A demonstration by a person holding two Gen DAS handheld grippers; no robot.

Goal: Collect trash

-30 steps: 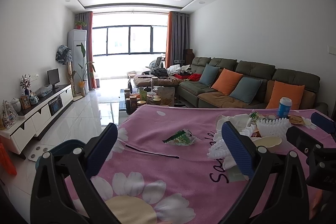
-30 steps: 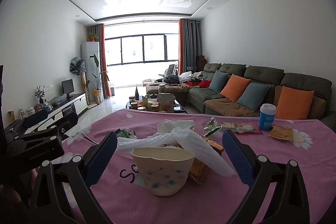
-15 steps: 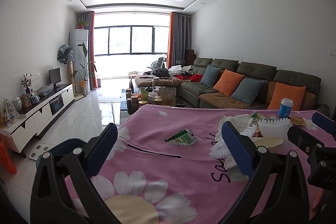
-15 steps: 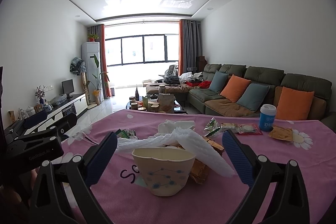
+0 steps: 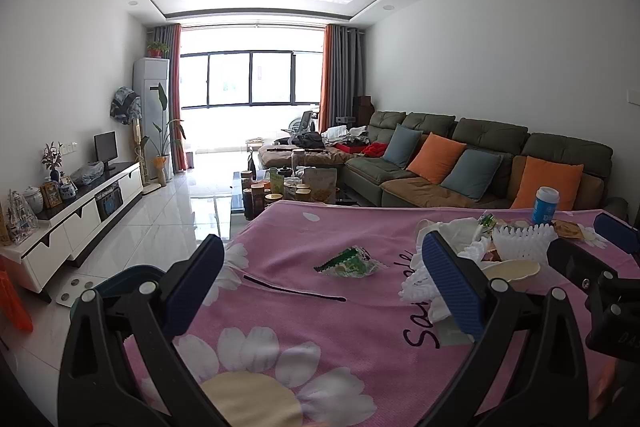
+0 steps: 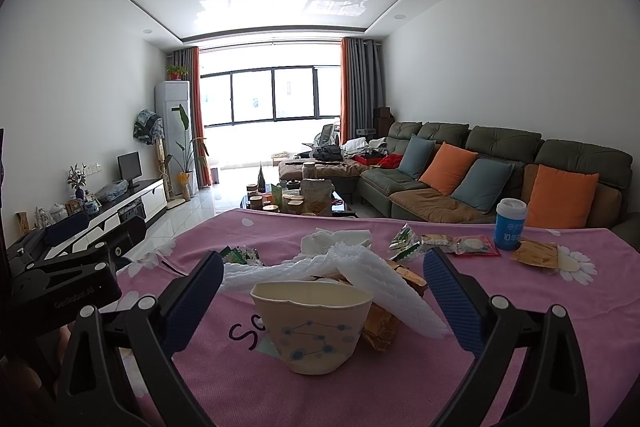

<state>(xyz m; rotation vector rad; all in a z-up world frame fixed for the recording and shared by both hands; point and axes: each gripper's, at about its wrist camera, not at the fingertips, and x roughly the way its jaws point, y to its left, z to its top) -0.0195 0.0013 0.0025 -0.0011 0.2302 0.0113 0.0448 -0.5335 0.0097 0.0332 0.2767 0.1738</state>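
The desk [image 6: 500,347], covered by a pink cloth printed with white daisies, is seen filling the lower half of both views. The right claw [image 6: 322,301] is held wide apart, nothing gripped, with a crushed paper cup [image 6: 310,327] sitting upright on the cloth in the lower middle of the right wrist frame, between its blue-padded fingers [image 6: 450,301] but not touched by them. White foam netting [image 6: 360,269] is draped over the cup's far rim, and crumpled brown wrappers [image 6: 386,323] lie just beside the cup at its right. Behind these, a white tissue [image 6: 334,239] is found at the middle of the frame. Toward the right of the frame, a green snack packet [image 6: 405,239], two flat wrapped snacks [image 6: 460,245], a brown packet [image 6: 534,253] and an upright blue cup with a white lid [image 6: 509,225] are spread along the far edge of the cloth.

The left claw [image 5: 324,281] is likewise spread wide and empty. Between its fingers, in the middle of the left wrist frame, a green-and-white wrapper [image 5: 350,264] lies alone on the cloth, well apart from the pile at the right of that frame. A thin dark stick [image 5: 294,289] lies just below it. The dark body of the right claw is seen at the right edge of this frame.
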